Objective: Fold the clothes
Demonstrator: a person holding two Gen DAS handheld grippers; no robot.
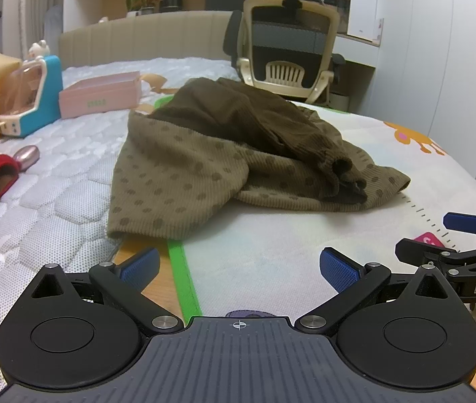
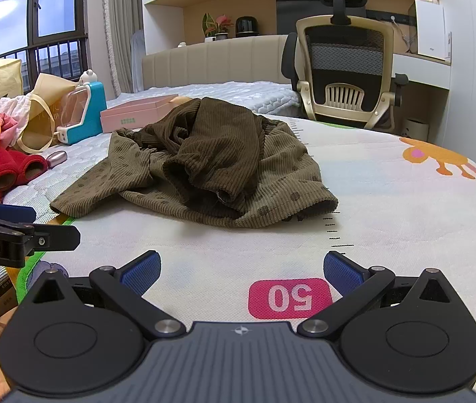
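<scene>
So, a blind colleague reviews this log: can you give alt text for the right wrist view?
A crumpled brown dotted garment lies unfolded on a white printed mat, ahead of the open, empty right gripper. The left gripper shows at the left edge; a pink box and office chair sit behind.

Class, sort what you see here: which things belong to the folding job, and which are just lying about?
Job: brown top, left gripper, right gripper, both open, mat.

Lying about: pink box, blue toy, red garment, chair, paper bag.
</scene>
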